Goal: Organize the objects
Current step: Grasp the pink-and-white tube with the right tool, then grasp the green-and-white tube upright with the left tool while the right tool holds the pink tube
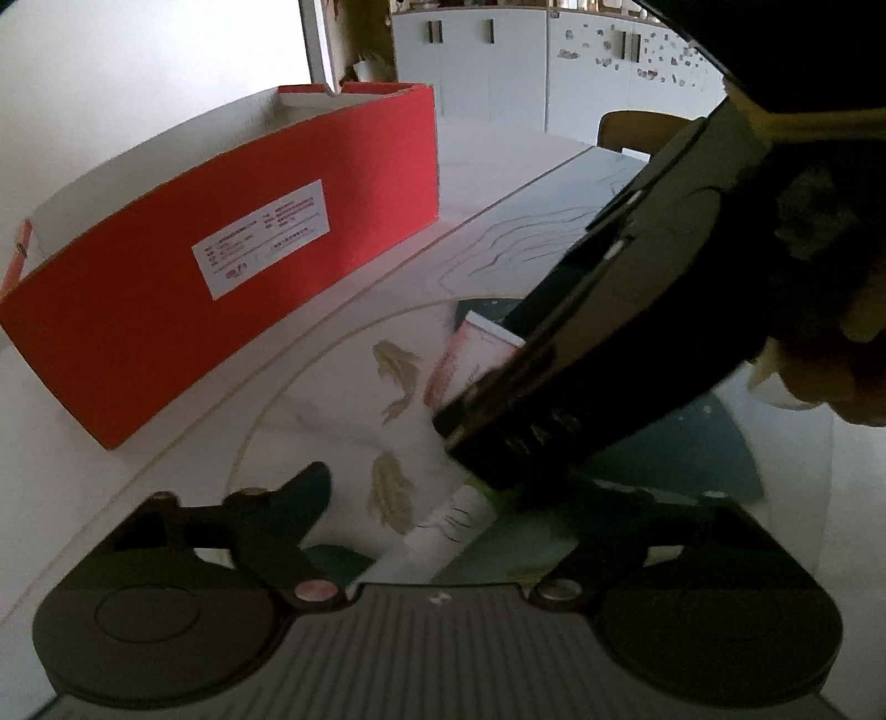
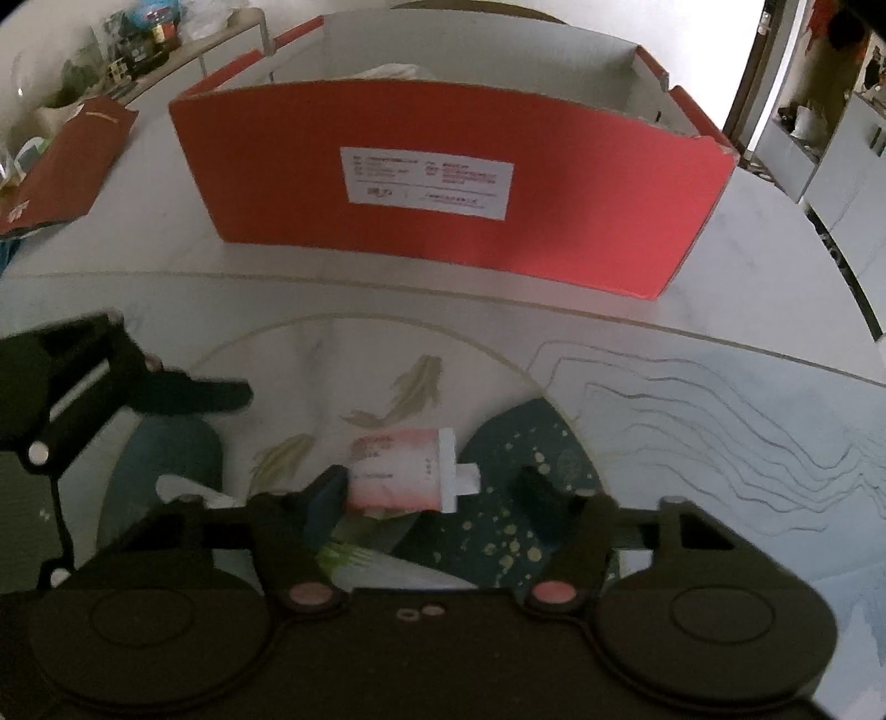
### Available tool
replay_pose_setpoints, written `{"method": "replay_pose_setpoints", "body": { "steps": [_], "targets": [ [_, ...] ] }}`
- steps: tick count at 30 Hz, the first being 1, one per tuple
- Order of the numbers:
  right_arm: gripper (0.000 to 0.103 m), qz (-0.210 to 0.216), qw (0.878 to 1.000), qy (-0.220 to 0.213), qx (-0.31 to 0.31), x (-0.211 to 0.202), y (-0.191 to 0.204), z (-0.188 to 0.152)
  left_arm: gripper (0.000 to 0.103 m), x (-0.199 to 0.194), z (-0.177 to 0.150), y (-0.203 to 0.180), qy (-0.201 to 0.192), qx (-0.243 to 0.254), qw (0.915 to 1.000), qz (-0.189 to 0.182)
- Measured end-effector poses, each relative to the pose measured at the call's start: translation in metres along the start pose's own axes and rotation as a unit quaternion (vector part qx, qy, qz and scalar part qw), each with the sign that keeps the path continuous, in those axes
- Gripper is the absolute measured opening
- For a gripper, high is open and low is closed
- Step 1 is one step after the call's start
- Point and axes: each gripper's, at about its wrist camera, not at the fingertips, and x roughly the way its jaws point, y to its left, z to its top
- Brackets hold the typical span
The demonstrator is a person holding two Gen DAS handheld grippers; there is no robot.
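Note:
A pink and white pouch (image 2: 398, 471) with a white spout lies on the painted table top (image 2: 692, 399), between the fingers of my right gripper (image 2: 429, 484). The left fingertip touches the pouch's end, the right one stands apart from the spout, so the jaws are open. In the left wrist view the right gripper's black body (image 1: 554, 387) covers most of the pouch (image 1: 476, 349). My left gripper (image 1: 459, 493) is open over a white packet (image 1: 443, 526); its right finger is hidden. The open red box (image 2: 443, 221) stands just behind.
A flat red bag (image 2: 66, 160) lies at the table's far left, with a cluttered shelf (image 2: 155, 33) behind it. Something white and crumpled (image 2: 393, 72) sits inside the box. A white and green packet (image 2: 365, 559) lies under my right gripper. A chair (image 1: 626, 130) stands beyond the table.

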Motion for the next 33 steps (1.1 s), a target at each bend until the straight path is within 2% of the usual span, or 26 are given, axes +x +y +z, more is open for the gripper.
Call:
{"method": "replay_pose_setpoints", "body": {
  "steps": [2, 4, 7, 11, 15, 20, 22, 27, 33],
  "targets": [
    [0.05, 0.0, 1.0, -0.001, 0.003, -0.001, -0.005, 0.001, 0.07, 0.0, 0.001, -0.001, 0.001, -0.004, 1.0, -0.006],
    [0.049, 0.004, 1.0, -0.002, 0.009, -0.002, -0.01, 0.001, 0.057, -0.001, 0.002, -0.003, 0.003, -0.009, 0.9999, -0.014],
    [0.049, 0.002, 1.0, -0.002, 0.02, -0.004, -0.017, -0.001, 0.048, -0.003, 0.002, -0.007, 0.006, -0.007, 0.9998, -0.019],
    [0.049, -0.008, 1.0, 0.001, 0.03, -0.01, -0.035, -0.006, 0.045, -0.006, 0.002, -0.015, 0.013, -0.001, 0.9996, -0.026],
    [0.049, -0.019, 0.999, 0.003, 0.036, -0.019, -0.055, -0.021, 0.033, -0.011, 0.001, -0.027, 0.024, 0.0, 0.9994, -0.027],
    [0.049, -0.021, 0.999, 0.005, 0.033, -0.034, -0.072, -0.045, 0.031, -0.017, -0.003, -0.043, 0.031, -0.021, 0.999, -0.023],
    [0.049, -0.018, 0.999, 0.005, 0.028, -0.039, -0.071, -0.055, 0.02, -0.018, -0.003, -0.046, 0.034, -0.039, 0.9986, -0.009],
    [0.049, -0.009, 1.0, 0.002, 0.01, -0.053, -0.061, -0.079, 0.016, -0.02, -0.004, -0.045, 0.033, -0.1, 0.9944, 0.011],
    [0.049, 0.0, 1.0, -0.007, 0.003, -0.065, -0.054, -0.093, 0.016, -0.027, -0.008, -0.041, 0.03, -0.167, 0.9854, 0.009]
  ]
}}
